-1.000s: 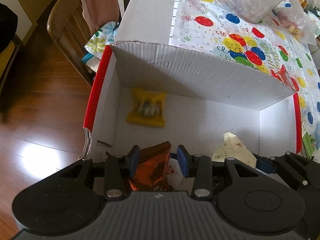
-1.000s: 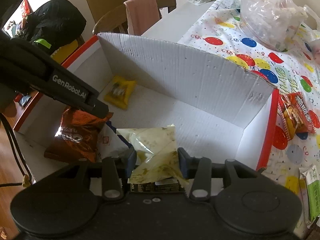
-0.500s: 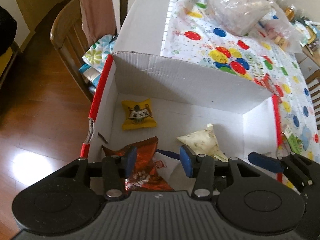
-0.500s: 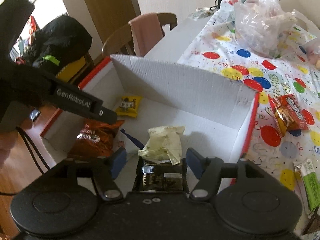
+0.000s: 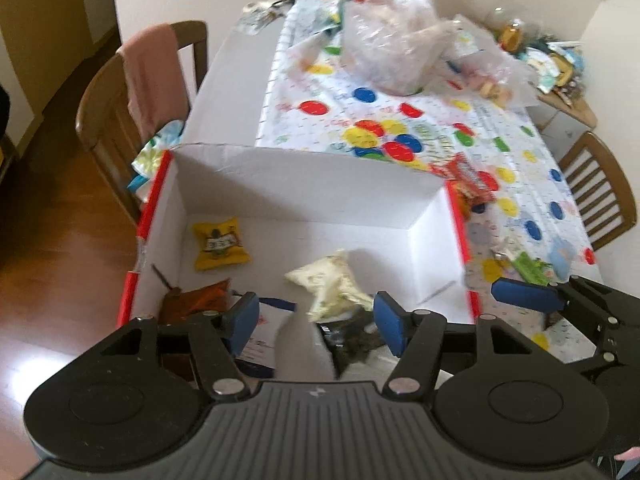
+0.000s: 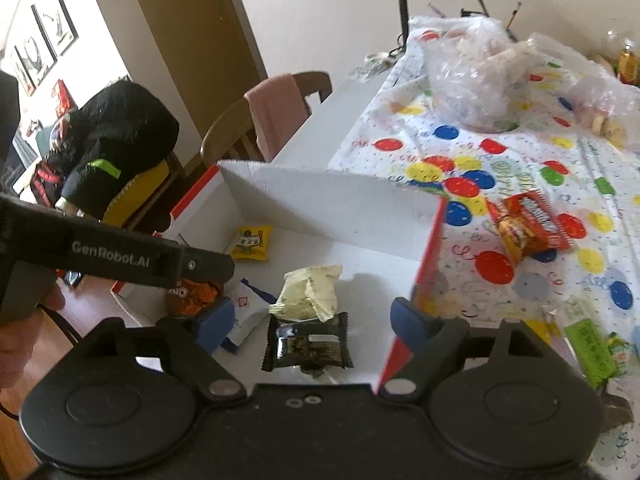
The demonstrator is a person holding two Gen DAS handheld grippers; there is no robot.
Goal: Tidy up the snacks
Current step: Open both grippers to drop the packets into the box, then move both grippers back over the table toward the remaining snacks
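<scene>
Snacks sit inside the white box (image 6: 328,204): a yellow packet (image 6: 252,243) by its far wall, a pale wrapper (image 6: 310,292) and a dark packet (image 6: 307,347) nearer. Both the left gripper (image 5: 316,320) and right gripper (image 6: 308,322) hang wide open and empty above it. A careless reach toward the red snack bag (image 6: 528,224), outside the box's right wall, could snag the red-edged cardboard. Around the box: a balloon-print tablecloth (image 6: 532,152), wooden chairs, wood flooring.

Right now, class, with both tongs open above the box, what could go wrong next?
1. The red snack packet lies just beyond the white box's red-edged wall; reaching across with the right tongs could snag that wall.
2. The pale packet rests on the dark packet, so it may slide off.
</scene>
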